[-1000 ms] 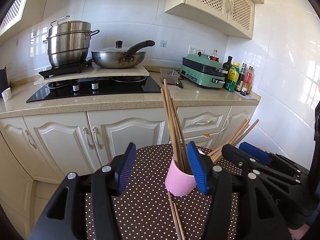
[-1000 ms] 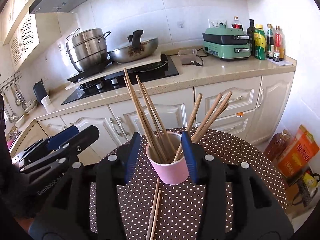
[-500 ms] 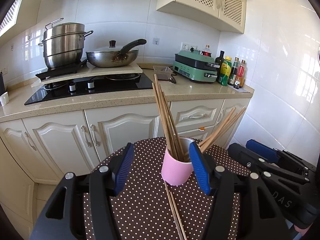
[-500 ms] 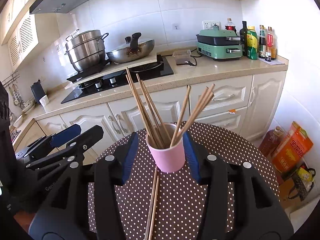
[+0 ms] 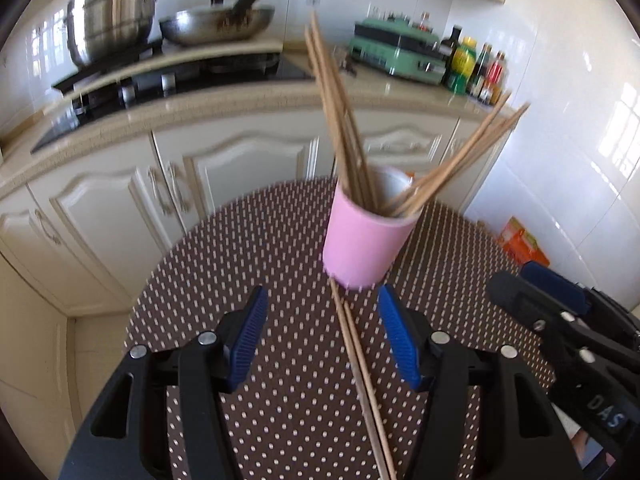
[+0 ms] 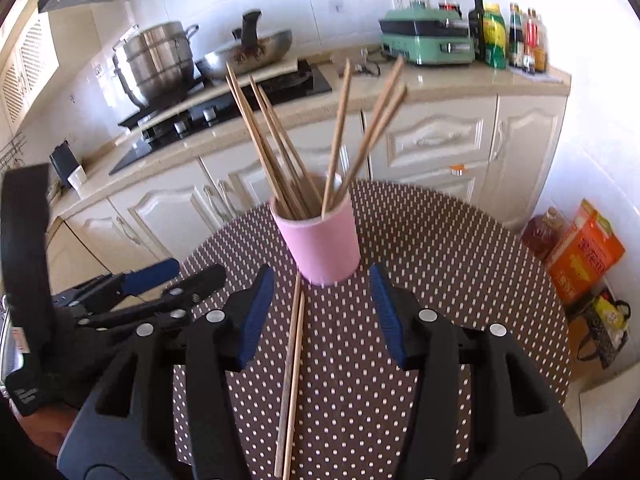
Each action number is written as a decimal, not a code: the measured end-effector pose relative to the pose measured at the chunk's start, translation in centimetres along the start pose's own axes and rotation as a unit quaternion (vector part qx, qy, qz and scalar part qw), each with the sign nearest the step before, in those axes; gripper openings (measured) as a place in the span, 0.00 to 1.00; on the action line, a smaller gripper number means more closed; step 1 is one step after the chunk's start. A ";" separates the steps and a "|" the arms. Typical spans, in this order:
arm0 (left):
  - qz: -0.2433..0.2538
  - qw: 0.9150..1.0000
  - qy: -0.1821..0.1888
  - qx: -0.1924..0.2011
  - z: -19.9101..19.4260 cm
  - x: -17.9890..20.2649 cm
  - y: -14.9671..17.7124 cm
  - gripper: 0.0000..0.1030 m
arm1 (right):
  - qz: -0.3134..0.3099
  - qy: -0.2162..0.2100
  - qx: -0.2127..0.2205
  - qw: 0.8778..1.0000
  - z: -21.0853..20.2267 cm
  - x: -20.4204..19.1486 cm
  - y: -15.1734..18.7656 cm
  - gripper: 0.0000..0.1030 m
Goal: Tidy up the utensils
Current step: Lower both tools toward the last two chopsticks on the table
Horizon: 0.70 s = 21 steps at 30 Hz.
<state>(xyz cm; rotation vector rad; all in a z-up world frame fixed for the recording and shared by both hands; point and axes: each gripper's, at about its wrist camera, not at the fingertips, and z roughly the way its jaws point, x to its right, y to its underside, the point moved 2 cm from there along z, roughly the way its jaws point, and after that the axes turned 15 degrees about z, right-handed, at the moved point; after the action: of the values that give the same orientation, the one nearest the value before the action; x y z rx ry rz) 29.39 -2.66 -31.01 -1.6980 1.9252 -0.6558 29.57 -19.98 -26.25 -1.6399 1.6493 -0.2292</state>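
Note:
A pink cup stands on the round brown polka-dot table, with several wooden chopsticks leaning out of it. Two loose chopsticks lie side by side on the cloth in front of the cup. My left gripper hangs open over them, with nothing pressed between its blue pads. My right gripper is also open, straddling the same pair just short of the cup. Each gripper shows in the other's view: the right one, the left one.
Behind the table runs a kitchen counter with a hob, a steel pot, a wok, a green appliance and bottles. White cabinet doors stand below. An orange box and an oil bottle sit on the floor at the right.
Both grippers have dropped and tilted down toward the table. The cup, earlier framed between the fingers, now sits beyond the tips, and the loose chopsticks lie between the jaws.

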 end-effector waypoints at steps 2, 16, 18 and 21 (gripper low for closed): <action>-0.007 0.999 0.012 -0.038 1.8 0.0 1.2 0.56 | 0.006 0.006 -0.018 1.000 0.9 0.5 0.7 0.48; 0.014 0.987 0.029 -0.157 8.8 1.8 4.8 0.56 | 0.028 0.027 -0.102 0.994 5.2 3.6 3.7 0.48; 0.019 0.986 0.025 -0.167 9.3 2.2 4.7 0.56 | 0.029 0.028 -0.104 0.994 5.2 3.8 3.7 0.48; 0.021 0.983 0.024 -0.179 10.1 2.7 4.9 0.56 | 0.032 0.027 -0.109 0.993 5.4 4.0 3.6 0.48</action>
<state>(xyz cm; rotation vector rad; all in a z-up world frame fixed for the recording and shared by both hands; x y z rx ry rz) 31.89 -5.15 -42.03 -1.8569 2.2109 -0.3494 30.75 -20.97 -33.75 -1.7506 1.8171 -0.0634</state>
